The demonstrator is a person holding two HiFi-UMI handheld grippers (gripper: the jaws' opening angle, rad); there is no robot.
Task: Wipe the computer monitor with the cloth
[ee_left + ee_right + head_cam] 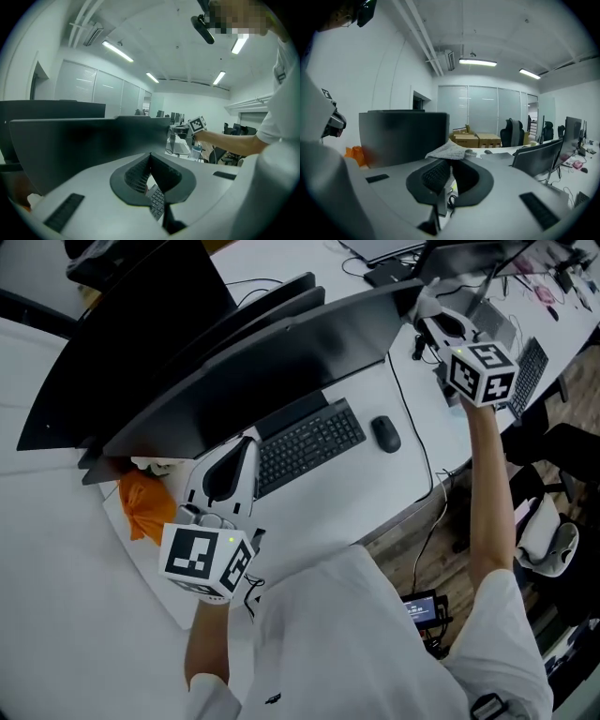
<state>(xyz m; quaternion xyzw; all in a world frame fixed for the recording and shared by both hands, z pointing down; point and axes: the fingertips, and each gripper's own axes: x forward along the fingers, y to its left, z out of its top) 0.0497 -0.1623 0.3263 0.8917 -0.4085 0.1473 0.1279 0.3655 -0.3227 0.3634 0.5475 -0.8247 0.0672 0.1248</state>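
Observation:
The dark computer monitor [272, 362] stands across the white desk and is seen from above. My right gripper [424, 307] is up at the monitor's top right corner. In the right gripper view its jaws are shut on a pale grey cloth [449, 151], which bunches out past the tips beside the monitor [403, 136]. My left gripper [247, 441] hovers low in front of the monitor's left half, by the keyboard's left end. Its jaws meet at the tips [150, 154] with nothing between them, facing the monitor [84, 140].
A black keyboard [309, 444] and mouse [385, 434] lie in front of the monitor. An orange bag [145, 507] sits at the desk's left. Cables run off the desk's right edge. Office chairs and cardboard boxes [476, 139] stand beyond.

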